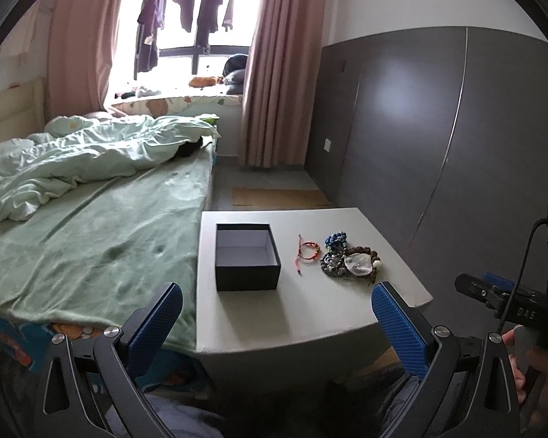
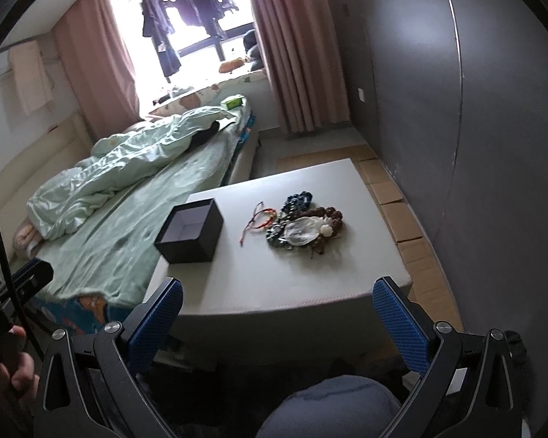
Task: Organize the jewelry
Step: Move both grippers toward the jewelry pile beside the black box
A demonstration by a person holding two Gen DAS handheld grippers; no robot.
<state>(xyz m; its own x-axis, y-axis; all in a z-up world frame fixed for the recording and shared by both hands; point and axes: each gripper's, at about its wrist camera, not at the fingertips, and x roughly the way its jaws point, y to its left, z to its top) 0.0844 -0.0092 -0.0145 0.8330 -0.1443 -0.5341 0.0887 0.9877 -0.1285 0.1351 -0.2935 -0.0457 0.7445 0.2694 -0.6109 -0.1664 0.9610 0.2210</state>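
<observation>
Beside the bed [image 1: 91,226], a white table [image 1: 310,314] carries an open black box [image 1: 247,262] — jewelry [image 2: 303,224] heaped just right of it, untouched. Left gripper [image 1: 277,325] and right gripper [image 2: 277,321] both spread, empty.

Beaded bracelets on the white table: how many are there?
3 visible: blue beaded bracelet at the far end of the pile, brown wooden-bead bracelet on the right, grey-green beaded bracelet on the left. The pile may hide others.

Only one marking can be read, the pale letters "DAS", which are printed on the black body of the right gripper [image 1: 473,288] seen at the right edge of the left wrist view.
</observation>
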